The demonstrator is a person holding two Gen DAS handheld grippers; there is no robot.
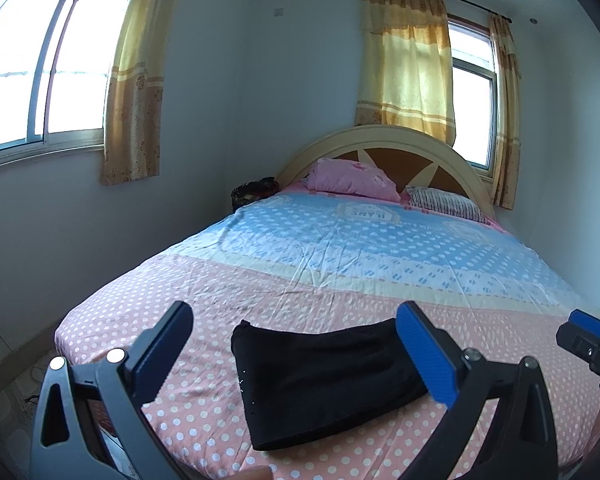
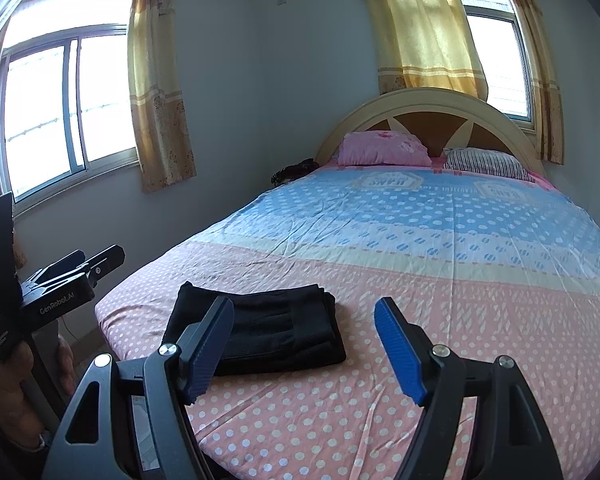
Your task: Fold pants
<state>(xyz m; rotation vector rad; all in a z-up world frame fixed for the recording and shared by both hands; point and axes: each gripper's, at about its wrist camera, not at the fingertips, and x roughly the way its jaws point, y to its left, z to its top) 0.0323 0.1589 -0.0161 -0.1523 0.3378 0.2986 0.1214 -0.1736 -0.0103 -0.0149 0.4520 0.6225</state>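
Note:
The black pants [image 1: 320,380] lie folded into a compact rectangle on the pink dotted sheet near the foot of the bed; they also show in the right wrist view [image 2: 268,328]. My left gripper [image 1: 296,356] is open and empty, held above and just short of the pants, its fingers to either side of them in view. My right gripper [image 2: 304,348] is open and empty, off to the right of the pants. The right gripper shows at the right edge of the left wrist view [image 1: 592,340]. The left gripper's body shows at the left of the right wrist view [image 2: 56,284].
The bed [image 1: 380,248] carries a pink and blue dotted sheet. A pink pillow [image 1: 352,180] and a striped pillow [image 1: 444,202] lie by the curved headboard [image 1: 380,140]. A dark item [image 1: 256,192] sits beside the bed's far left corner. Windows with yellow curtains line the walls.

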